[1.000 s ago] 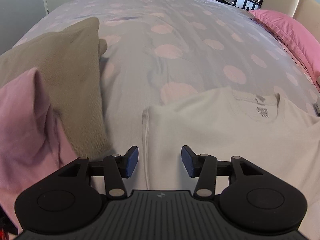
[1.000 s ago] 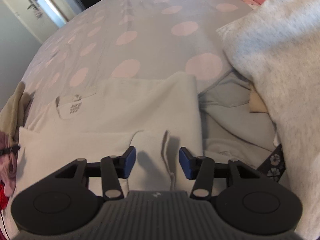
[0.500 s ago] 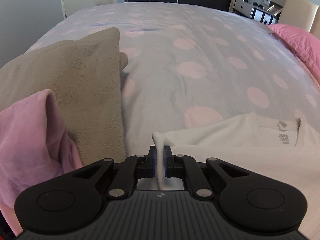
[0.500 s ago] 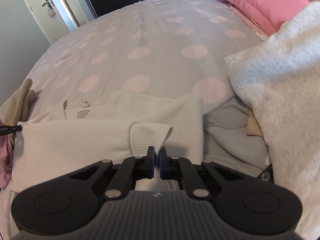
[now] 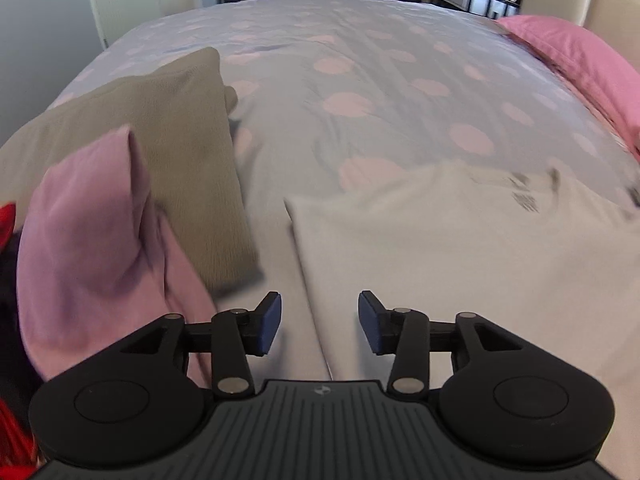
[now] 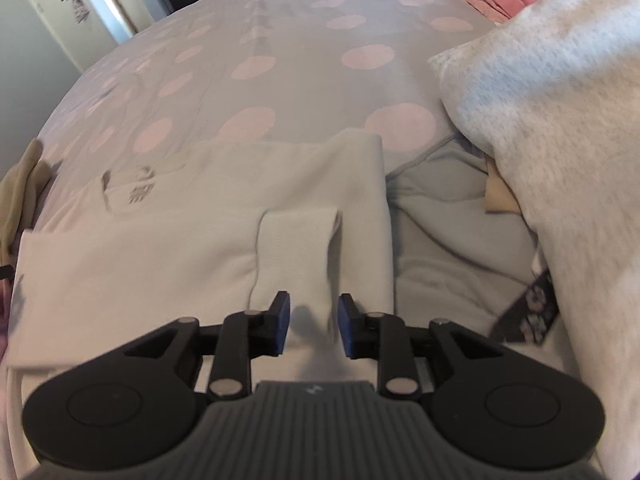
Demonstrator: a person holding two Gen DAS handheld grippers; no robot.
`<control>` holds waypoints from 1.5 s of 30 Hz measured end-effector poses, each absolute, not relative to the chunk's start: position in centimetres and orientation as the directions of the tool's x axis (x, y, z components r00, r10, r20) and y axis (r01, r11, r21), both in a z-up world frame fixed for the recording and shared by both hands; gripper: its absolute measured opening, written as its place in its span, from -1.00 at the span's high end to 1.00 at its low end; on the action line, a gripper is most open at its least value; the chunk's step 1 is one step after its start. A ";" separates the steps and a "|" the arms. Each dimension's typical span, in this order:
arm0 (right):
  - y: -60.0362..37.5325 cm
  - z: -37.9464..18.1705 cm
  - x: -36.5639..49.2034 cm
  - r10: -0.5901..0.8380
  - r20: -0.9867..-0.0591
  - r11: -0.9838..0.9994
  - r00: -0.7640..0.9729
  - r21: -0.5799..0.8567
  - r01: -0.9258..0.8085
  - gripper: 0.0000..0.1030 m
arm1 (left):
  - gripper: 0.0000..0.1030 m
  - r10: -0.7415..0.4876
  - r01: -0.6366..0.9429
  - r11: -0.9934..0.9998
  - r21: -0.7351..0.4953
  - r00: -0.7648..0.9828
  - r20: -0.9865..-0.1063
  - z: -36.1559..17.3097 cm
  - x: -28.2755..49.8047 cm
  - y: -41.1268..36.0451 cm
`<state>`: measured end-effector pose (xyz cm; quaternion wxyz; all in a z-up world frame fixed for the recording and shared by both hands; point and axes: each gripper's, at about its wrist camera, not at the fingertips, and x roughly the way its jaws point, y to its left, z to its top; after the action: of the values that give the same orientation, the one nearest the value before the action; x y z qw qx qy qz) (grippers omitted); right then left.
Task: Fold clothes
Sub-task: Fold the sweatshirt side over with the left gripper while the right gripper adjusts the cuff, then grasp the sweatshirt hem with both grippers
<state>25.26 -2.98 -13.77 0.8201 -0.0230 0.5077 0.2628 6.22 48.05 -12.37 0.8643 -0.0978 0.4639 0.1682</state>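
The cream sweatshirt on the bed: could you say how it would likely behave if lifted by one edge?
The cream sweatshirt would probably droop limply, since its folded sleeve lies soft and creased. It looks thick, so likely weighty for cloth and unlikely to slip.

No text can be read in either view. Dark print sits inside the neck of the cream sweatshirt, at the right of the left wrist view, but motion blur smears it into illegible streaks. The same neck print appears at the left of the right wrist view, too small and soft to make out. A small pale logo mark sits on the right gripper's ribbed body, bottom centre, with no letters discernible
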 end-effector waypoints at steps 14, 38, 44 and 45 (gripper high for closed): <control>-7.9 -14.2 11.5 0.277 -0.918 0.813 0.282 0.067 -0.579 0.03 | 0.06 -0.003 -0.300 0.945 -0.128 0.384 -0.923 -13.5 -7.0 38.3; -10.6 -11.8 2.3 0.243 -0.918 0.770 0.314 -0.015 -0.638 0.90 | 0.98 -0.067 -0.317 0.922 -0.221 0.432 -0.899 -10.9 -15.5 34.8; -11.7 -6.7 7.6 0.298 -0.873 0.808 0.386 0.015 -0.589 0.90 | 0.98 -0.032 -0.363 0.895 -0.259 0.527 -0.849 -7.6 -13.4 39.5; -11.4 -6.3 8.6 0.305 -0.863 0.811 0.403 0.014 -0.584 0.90 | 0.98 -0.027 -0.367 0.892 -0.264 0.539 -0.842 -7.5 -12.9 40.1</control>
<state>8.57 -11.44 -6.30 0.8245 -0.1469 0.4752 0.2697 -12.91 40.08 -7.49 0.8517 -0.2100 0.4696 0.0998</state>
